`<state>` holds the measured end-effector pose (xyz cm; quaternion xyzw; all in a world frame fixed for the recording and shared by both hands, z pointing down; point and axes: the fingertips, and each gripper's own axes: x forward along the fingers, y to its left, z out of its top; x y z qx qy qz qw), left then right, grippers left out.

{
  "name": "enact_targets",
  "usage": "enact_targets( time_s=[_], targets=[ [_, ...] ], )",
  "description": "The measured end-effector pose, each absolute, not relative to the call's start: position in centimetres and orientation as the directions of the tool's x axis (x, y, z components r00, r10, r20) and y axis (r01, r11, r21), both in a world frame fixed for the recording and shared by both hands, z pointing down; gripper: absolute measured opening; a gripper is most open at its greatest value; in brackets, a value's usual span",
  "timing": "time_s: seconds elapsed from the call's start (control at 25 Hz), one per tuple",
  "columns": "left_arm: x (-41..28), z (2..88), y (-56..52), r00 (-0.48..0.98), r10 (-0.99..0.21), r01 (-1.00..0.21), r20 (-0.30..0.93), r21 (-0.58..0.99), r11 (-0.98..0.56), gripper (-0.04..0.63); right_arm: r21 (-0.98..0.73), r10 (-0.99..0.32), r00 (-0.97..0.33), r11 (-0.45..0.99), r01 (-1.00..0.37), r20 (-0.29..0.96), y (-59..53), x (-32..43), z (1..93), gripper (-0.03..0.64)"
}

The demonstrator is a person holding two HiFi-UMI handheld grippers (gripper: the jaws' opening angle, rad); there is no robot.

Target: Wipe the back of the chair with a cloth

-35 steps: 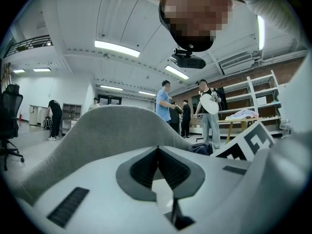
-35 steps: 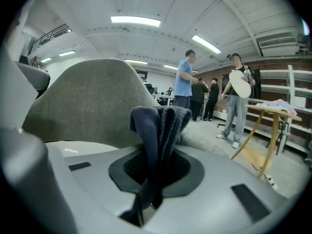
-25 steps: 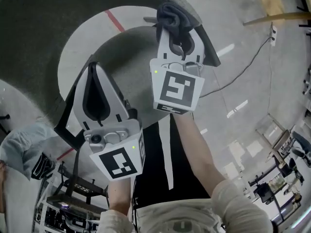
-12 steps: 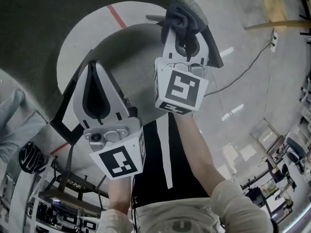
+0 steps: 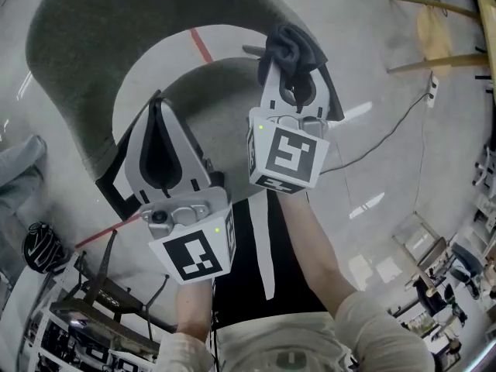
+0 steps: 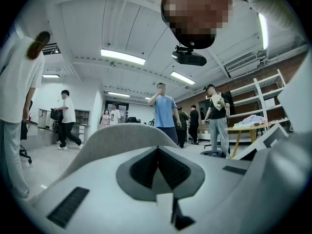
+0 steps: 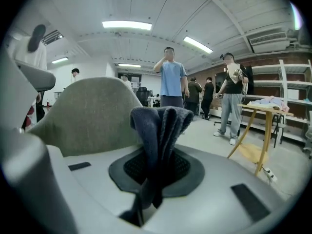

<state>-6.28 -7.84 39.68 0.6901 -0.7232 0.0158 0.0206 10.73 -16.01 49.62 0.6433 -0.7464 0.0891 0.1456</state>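
The chair's grey-green curved back arcs round its seat below me. My right gripper is shut on a dark blue-grey cloth, held above the seat's right side and short of the back. In the right gripper view the cloth stands bunched up out of the right gripper, with the chair back just beyond on the left. My left gripper is shut and holds nothing; it hovers over the seat's left side. The chair back rises ahead of the left gripper.
Several people stand in the room behind the chair, one in a blue shirt. A wooden table is at the right, a cable and a red line run on the floor, and a black frame sits at lower left.
The head view has shifted, so more of the chair back shows. The right gripper with the cloth has moved slightly right. The left gripper has barely moved.
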Motion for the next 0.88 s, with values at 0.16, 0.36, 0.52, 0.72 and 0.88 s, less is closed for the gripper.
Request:
enact_targets(
  time_s=[0.16,0.36,0.52,0.72,0.88],
  targets=[
    [-7.1,35.7,-8.1,-0.086,-0.996,-0.996,0.008,0.004,0.086,0.015,0.032,-0.945,-0.196,0.211,-0.977,0.262,-17.0,8.5,43.9,0.054],
    [-9.9,26.6,-6.9,-0.142,-0.988,-0.989,-0.063,-0.023,0.143,0.015,0.026,-0.931,-0.349,0.353,-0.935,0.106,-16.3,3.4,31.2,0.054],
    [-11.5,17.9,-5.7,-0.185,-0.974,-0.98,-0.134,-0.049,0.193,0.015,0.022,-0.894,-0.448,0.448,-0.894,0.005,-15.1,0.7,21.0,0.054],
    [-13.3,8.0,-1.2,-0.229,-0.949,-0.969,-0.218,-0.046,0.244,0.015,0.052,-0.805,-0.589,0.586,-0.808,-0.076,-9.7,-2.5,10.3,0.054],
    [-12.9,3.5,2.9,-0.254,-0.933,-0.957,-0.256,-0.074,0.281,0.015,0.038,-0.704,-0.704,0.704,-0.709,-0.091,-4.2,-3.3,6.2,0.054]
  ],
)
